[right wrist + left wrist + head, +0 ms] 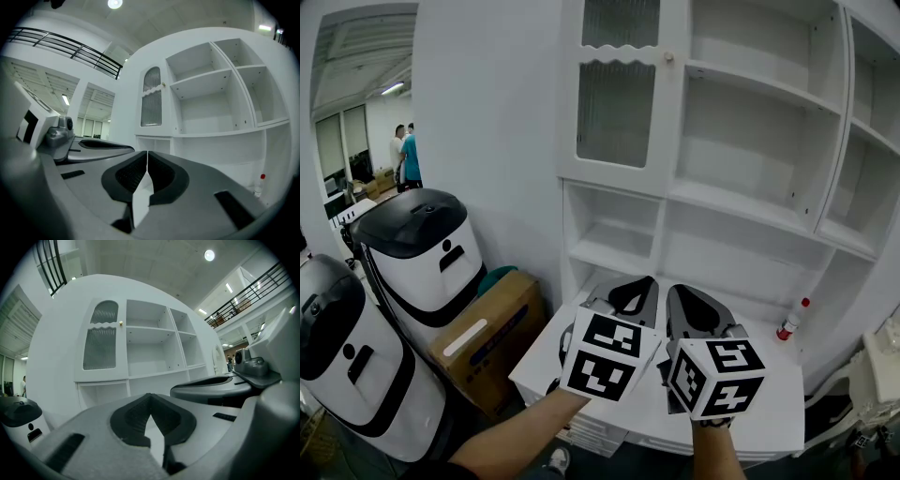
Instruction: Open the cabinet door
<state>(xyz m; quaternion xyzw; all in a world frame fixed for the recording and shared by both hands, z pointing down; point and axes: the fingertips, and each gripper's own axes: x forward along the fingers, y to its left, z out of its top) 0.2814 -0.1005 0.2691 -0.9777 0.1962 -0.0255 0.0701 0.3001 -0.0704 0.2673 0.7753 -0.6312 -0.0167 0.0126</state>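
The white cabinet (750, 202) stands ahead, its one ribbed-glass door (615, 112) closed at the upper left with a small round knob (668, 57) at its top right corner. The same door (100, 348) and knob (120, 323) show in the left gripper view, and the door (151, 101) is far off in the right gripper view. My left gripper (643, 281) and right gripper (677, 291) hover side by side over the white counter (769, 412), well below and short of the door. Both are shut with nothing between the jaws, as the left gripper (149, 396) and right gripper (147, 154) show in their own views.
Open shelves (759, 141) fill the cabinet's right side. A small bottle with a red cap (787, 322) stands on the counter at the right. On the floor at the left are two white-and-black machines (422, 253) and a cardboard box (492, 337). People stand far off (405, 155).
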